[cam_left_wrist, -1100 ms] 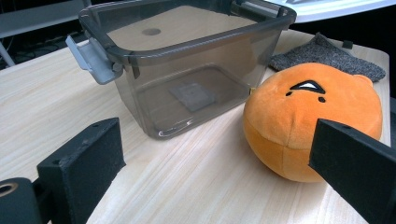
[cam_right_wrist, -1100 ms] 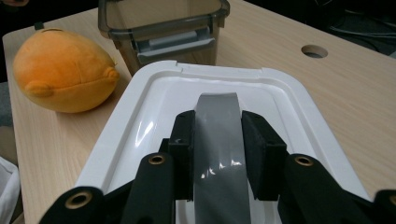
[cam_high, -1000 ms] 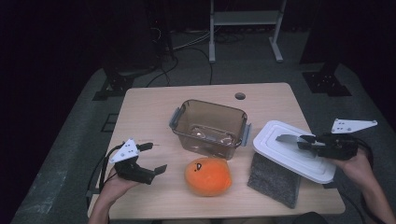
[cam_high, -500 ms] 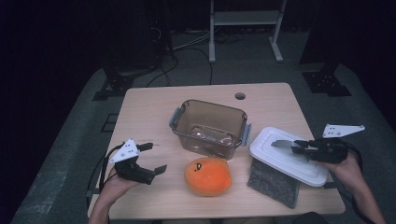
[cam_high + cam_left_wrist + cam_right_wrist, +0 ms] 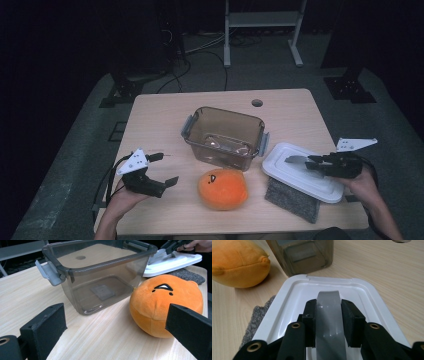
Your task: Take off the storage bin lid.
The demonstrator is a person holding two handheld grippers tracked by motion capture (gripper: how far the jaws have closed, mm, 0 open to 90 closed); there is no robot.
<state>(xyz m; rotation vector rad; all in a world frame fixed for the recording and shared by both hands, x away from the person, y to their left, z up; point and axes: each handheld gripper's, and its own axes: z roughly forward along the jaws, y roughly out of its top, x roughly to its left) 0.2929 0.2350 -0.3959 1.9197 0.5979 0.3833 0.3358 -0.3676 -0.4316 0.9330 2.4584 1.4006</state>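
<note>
A: Lowering is the word for it: the white lid [image 5: 300, 172], with its grey handle [image 5: 329, 315] pinched between the jaws of the right claw [image 5: 312, 164], now sits lower and nearer the person than it did a second ago, when it was held up above the right edge of the counter [image 5: 160, 120].

B: So is it set down?

A: Probably. It lies partly over the grey cloth [image 5: 292, 200] at the counter's right front, though from the high view it is hard to tell whether it rests fully or hangs just above. The right claw remains clamped on the handle, so the lid has not been let go.

B: Which leaves the tub uncovered.

A: Yes. The brown see-through container [image 5: 225, 136] stands open mid-counter, latches [image 5: 47, 272] hanging loose, with nothing inside; only a square mark shows on its floor.

B: And the other side?

A: The left claw [image 5: 162, 170] has not moved, jaws spread wide and gripping nothing, pointing at the orange plush toy [image 5: 222, 189] just in front of the container. That suggests the toy goes in next.
</note>
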